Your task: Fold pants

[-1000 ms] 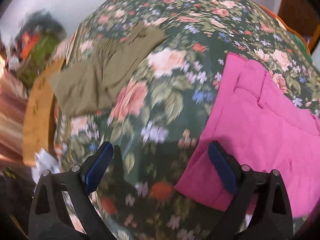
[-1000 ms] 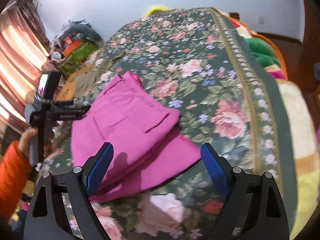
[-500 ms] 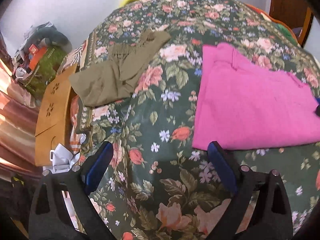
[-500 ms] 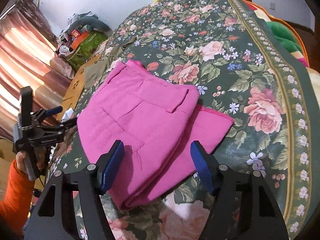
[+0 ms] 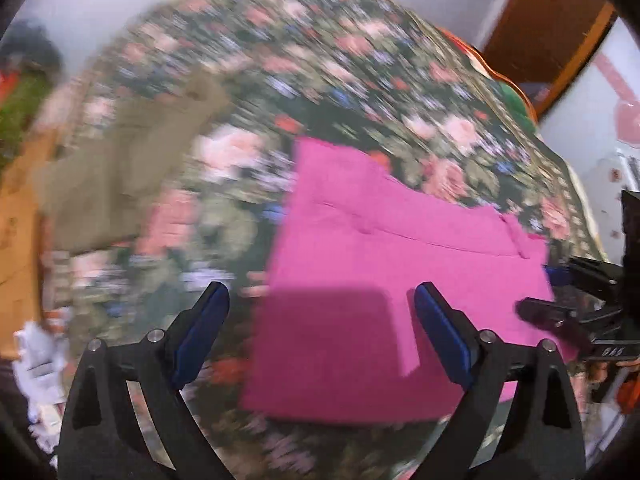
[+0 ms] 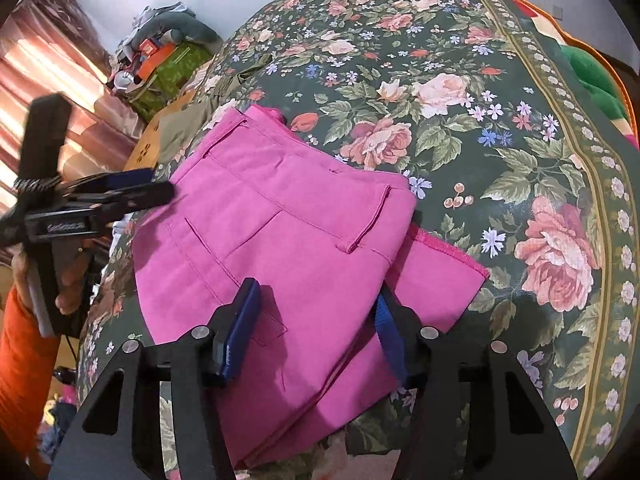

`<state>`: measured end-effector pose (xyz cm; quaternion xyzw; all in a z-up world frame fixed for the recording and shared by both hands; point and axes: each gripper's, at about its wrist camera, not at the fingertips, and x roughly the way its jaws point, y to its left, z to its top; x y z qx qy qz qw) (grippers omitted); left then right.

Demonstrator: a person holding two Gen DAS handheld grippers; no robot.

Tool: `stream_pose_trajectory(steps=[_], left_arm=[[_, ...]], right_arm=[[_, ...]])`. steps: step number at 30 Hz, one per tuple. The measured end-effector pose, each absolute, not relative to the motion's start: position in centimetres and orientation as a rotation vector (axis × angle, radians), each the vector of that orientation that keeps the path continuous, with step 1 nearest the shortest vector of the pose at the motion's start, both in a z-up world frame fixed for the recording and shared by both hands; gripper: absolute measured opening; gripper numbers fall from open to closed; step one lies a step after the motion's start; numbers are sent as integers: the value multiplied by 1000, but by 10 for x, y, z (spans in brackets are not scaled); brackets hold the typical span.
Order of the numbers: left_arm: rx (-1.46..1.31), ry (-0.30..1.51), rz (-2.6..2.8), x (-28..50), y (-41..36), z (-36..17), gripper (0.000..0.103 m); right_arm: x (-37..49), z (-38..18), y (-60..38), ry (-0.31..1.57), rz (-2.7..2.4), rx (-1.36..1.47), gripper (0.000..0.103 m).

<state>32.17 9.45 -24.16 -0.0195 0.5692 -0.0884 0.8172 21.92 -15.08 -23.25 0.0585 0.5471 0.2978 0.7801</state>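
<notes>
Folded pink pants point(image 6: 280, 240) lie on the floral bedspread point(image 6: 460, 128), with a lower layer sticking out at the right edge. They also show in the blurred left wrist view point(image 5: 380, 272). My right gripper point(image 6: 316, 328) is open, its fingers straddling the near edge of the pants, low over the cloth. My left gripper point(image 5: 320, 332) is open and empty above the pants' left edge. It appears from the side in the right wrist view point(image 6: 120, 192), and the right gripper appears at the right of the left wrist view point(image 5: 560, 292).
Olive-green pants point(image 5: 120, 168) lie at the bed's far left. A wooden board point(image 5: 16, 216) and white paper point(image 5: 36, 352) sit beside the bed. A pile of clutter point(image 6: 160, 60) stands by the wall. Colourful blankets point(image 6: 592, 72) lie at the right.
My left gripper swung right and closer to the pink pants; its view is now blurred. My right gripper moved down onto the pants' near edge and its fingers narrowed somewhat.
</notes>
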Motion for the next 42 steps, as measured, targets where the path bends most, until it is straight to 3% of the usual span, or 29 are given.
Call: stream_pose_trajectory(steps=[2,4,6,8,9,24,34,39,42], left_arm=[[-37,1249,-194,331,89,-255,95],[-83,1254,-214,334,89,-263,86],[-135,1236,-242,329,92,-261,65],[-121,1209,-230,320,93,-257,52],[-116,1198,-227,315,93,-256,50],[-93,1154,-97,261,124,-227,50],[-43,1081,-83,285,138,-202,49],[-53,1113,-143,314,127,-217,31],[-60,1123,-139,322,125,-228,28]], right_arm=[[218,-232,-152,1178,643,117,52],[218,-231,-152,1173,641,101,52],[218,-229,-152,1165,642,84,52],[217,-226,-153,1153,637,64,52],[218,-226,-154,1149,634,55,52],[233,-222,-134,1134,682,-17,52],[263,-230,-119,1171,690,-15,51],[277,-244,-116,1235,708,49,42],[278,-245,-116,1230,711,49,34]])
